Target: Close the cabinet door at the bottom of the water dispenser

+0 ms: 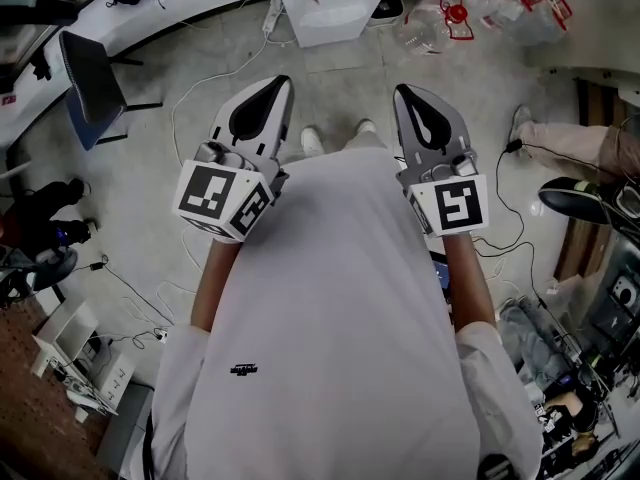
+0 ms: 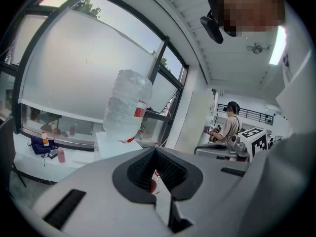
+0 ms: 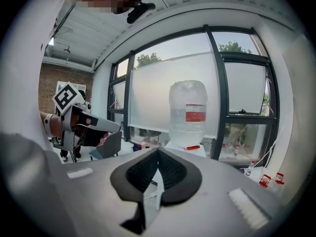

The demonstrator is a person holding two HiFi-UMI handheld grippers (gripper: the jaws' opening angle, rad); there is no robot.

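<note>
While both point toward 12 o'clock in the head view, the left gripper and right gripper face the water dispenser; its cabinet door is not discernible. Left gripper view: jaws closed, empty; bottle at 11 o'clock. Right gripper view: jaws closed, empty; bottle at 12 o'clock.

- The water dispenser has a smooth white casing, plastic by the look of it, with a slight sheen.
- The bottle on top of the water dispenser is clear, crinkly plastic with a red label.
- The left gripper and right gripper have matt grey plastic shells, and the pads are black, ribbed and look rubbery.
- The floor in front of the water dispenser is dull grey and looks like concrete.
- The shirt is pale, soft, matt cloth.
- The window panes behind the water dispenser look frosted.
- The wall well left of the water dispenser is rough red brick.
</note>
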